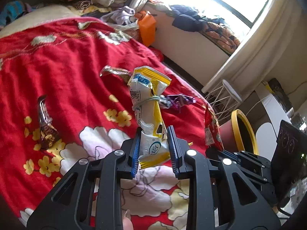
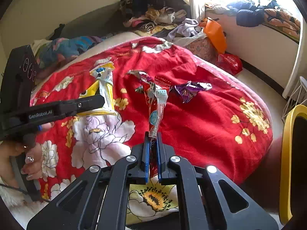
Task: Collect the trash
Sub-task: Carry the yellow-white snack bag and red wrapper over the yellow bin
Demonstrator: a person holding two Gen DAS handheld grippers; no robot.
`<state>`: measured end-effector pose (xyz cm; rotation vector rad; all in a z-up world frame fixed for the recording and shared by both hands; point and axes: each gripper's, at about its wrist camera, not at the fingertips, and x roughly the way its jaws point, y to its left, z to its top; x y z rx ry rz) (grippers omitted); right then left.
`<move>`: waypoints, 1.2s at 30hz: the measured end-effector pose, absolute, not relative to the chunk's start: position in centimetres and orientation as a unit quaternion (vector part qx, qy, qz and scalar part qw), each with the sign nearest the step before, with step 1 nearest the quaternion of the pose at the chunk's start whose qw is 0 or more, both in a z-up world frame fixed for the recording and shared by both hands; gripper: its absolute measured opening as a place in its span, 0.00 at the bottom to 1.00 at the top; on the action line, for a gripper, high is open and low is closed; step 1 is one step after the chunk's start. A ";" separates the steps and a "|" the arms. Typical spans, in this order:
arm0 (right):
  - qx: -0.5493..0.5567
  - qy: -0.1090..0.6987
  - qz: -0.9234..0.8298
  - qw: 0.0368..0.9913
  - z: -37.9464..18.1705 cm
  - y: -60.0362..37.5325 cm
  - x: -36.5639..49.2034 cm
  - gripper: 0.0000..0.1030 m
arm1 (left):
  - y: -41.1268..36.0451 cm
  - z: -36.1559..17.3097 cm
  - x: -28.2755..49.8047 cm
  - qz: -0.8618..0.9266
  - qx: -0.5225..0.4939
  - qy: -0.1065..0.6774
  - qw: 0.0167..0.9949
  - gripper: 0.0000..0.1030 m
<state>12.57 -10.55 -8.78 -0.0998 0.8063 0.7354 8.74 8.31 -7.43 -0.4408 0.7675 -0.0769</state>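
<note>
The left gripper [image 1: 153, 149] holds a yellow-and-white wrapper [image 1: 148, 111] by its lower end, fingers [image 1: 135, 153] pressed against its sides; the wrapper stands nearly upright, long axis pointing away from the gripper, a rubber band around its middle. The right gripper [image 2: 153, 153] is clamped almost fully closed on a thin red wrapper [image 2: 156, 103], which likewise rises lengthwise from the fingers. Both wrappers hang above the red floral quilt [image 1: 63, 61] (on the bed), where a brown wrapper [image 1: 46, 124], a purple wrapper [image 1: 176, 100] and a silvery wrapper [image 1: 115, 71] lie. A yellow-rimmed bin [image 1: 244, 132] stands beside the bed.
</note>
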 end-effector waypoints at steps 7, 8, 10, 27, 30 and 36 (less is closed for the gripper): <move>-0.027 0.371 0.337 0.865 -7.4 -12.0 12.8 0.06 | 6.7 -6.0 8.7 -0.053 -0.198 0.359 0.910 0.20; -0.025 0.370 0.336 0.866 -7.3 -12.1 12.9 0.06 | 6.5 -5.8 8.6 -0.055 -0.196 0.358 0.911 0.20; -0.020 0.365 0.334 0.869 -6.8 -12.6 12.8 0.06 | 6.0 -5.4 8.5 -0.060 -0.191 0.354 0.913 0.20; 0.017 0.346 0.293 0.891 -5.2 -16.7 13.6 0.06 | 1.6 -3.2 8.2 -0.105 -0.157 0.340 0.921 0.20; 0.028 0.344 0.284 0.894 -5.0 -17.6 13.9 0.06 | 1.0 -3.0 8.3 -0.113 -0.154 0.340 0.921 0.20; 0.047 0.339 0.264 0.902 -4.6 -19.8 14.2 0.06 | -0.6 -2.9 8.6 -0.128 -0.144 0.341 0.920 0.20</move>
